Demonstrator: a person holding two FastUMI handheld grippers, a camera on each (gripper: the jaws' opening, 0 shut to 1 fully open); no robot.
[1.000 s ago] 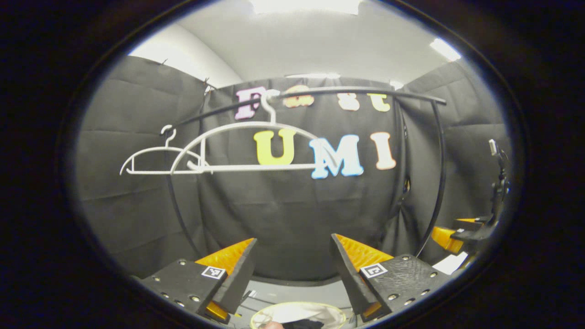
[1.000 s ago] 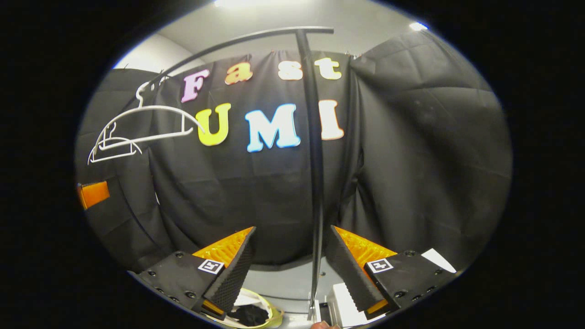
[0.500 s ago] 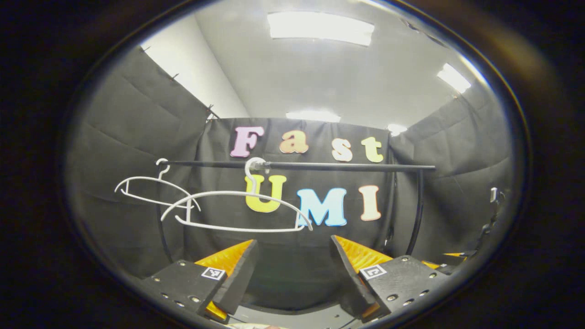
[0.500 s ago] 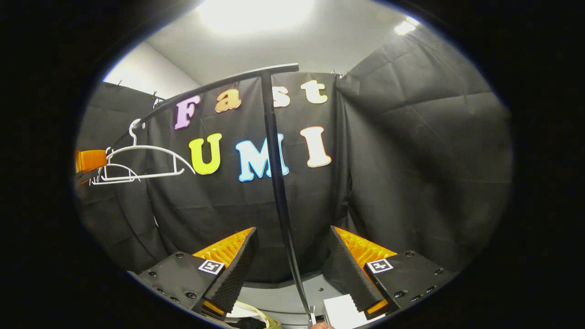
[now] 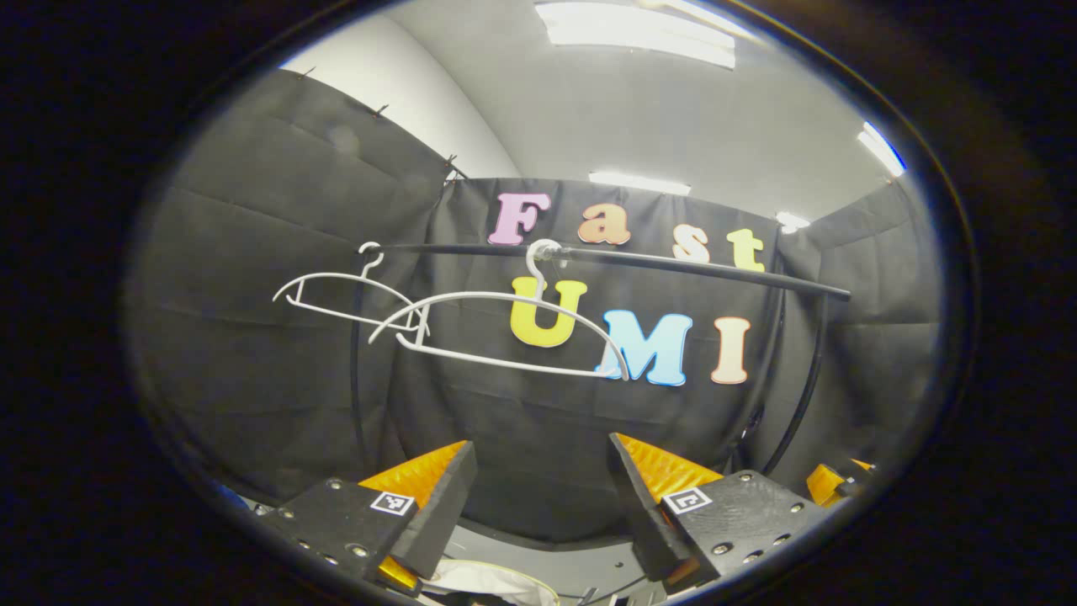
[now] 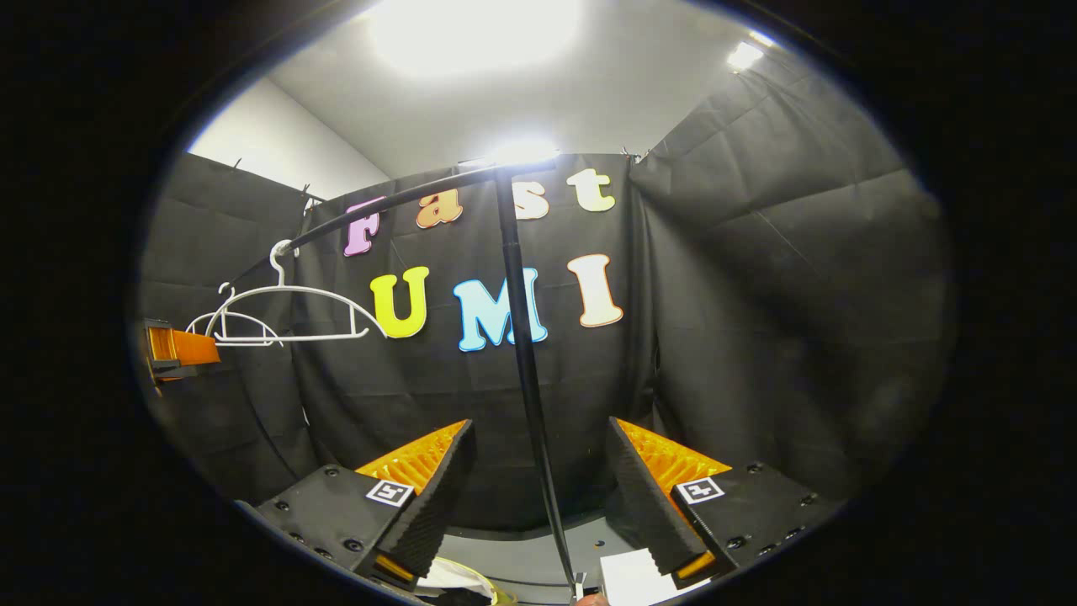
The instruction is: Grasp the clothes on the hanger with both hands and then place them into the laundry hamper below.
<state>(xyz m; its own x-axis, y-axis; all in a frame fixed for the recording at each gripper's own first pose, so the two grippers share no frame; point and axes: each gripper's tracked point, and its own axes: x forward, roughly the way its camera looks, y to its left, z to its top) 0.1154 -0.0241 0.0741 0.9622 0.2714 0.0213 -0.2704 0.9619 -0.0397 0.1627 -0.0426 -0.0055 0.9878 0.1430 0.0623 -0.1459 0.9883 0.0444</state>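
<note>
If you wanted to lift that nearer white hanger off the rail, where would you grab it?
Probably the straight bottom bar of the nearer hanger, coming from the front with the open left gripper. The bar is thin, bare and hangs free below the rail, so fingers could close above and below it, then lift to unhook.

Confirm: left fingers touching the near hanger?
Apart. Left gripper view: the open fingers sit well below the near hanger, with bare booth wall between them.
</note>
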